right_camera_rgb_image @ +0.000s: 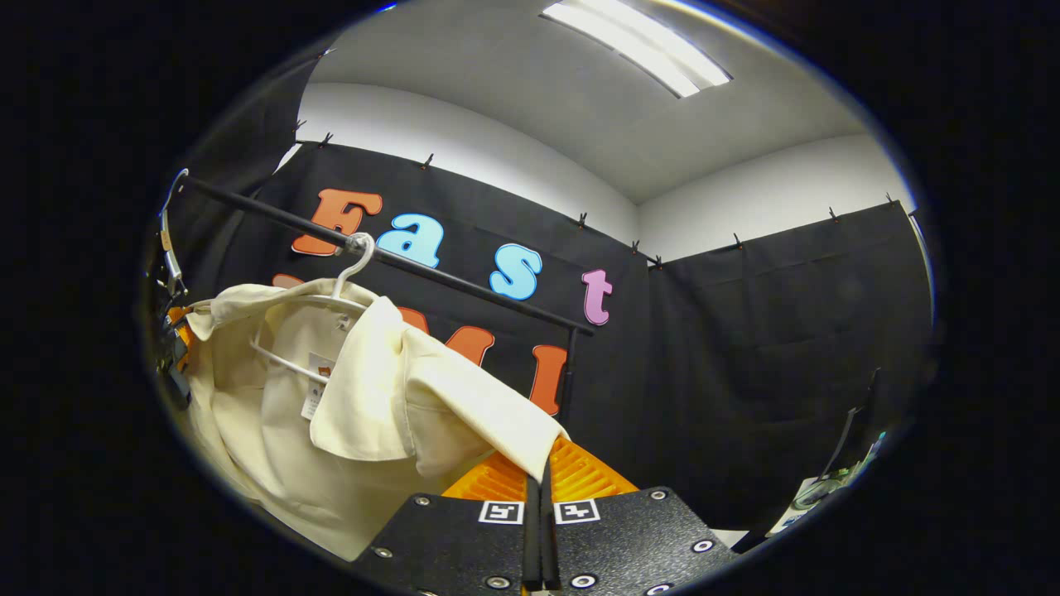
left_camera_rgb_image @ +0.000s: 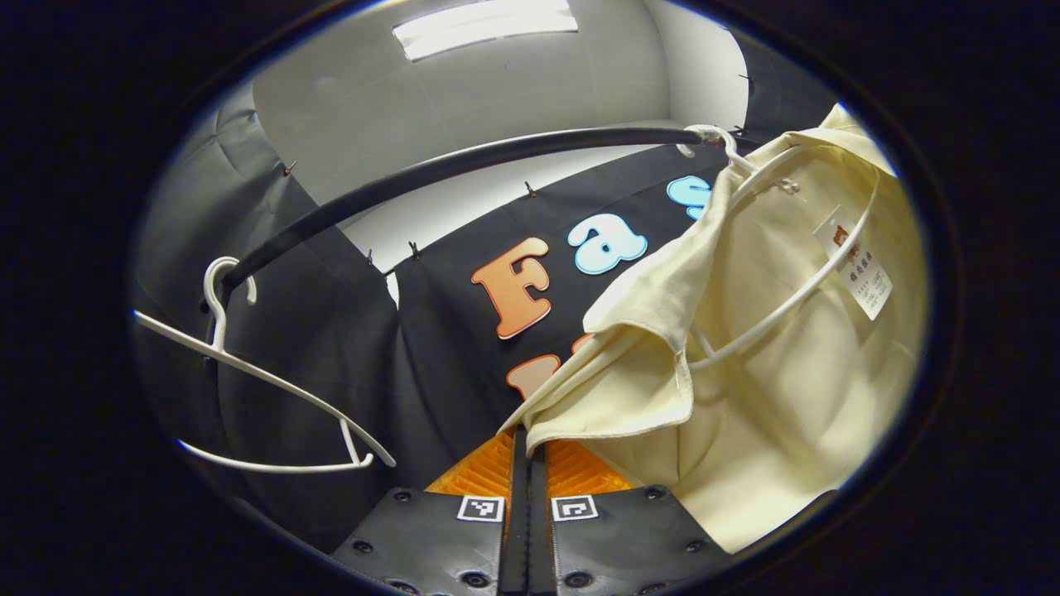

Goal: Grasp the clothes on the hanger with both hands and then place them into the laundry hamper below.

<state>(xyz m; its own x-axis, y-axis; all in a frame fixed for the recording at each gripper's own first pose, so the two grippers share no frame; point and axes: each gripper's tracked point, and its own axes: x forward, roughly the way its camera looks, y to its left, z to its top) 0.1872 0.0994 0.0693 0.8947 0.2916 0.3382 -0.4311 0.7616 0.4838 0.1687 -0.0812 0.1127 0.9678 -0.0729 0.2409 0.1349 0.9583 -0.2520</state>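
the left gripper (left_camera_rgb_image: 528, 454) is pinched tight on one cream sleeve tip, the right gripper (right_camera_rgb_image: 542, 476) likewise on the other. the shirt (left_camera_rgb_image: 787, 364) hangs on its white hanger (right_camera_rgb_image: 286, 352) under the black rail (left_camera_rgb_image: 464, 165), long axis dropping from the rail, sleeves drawn out towards each gripper. it looks light, soft, floppy; cuffs may slip, so shoulders seem safer holds. an empty hanger (left_camera_rgb_image: 273, 397) hangs farther along the rail.
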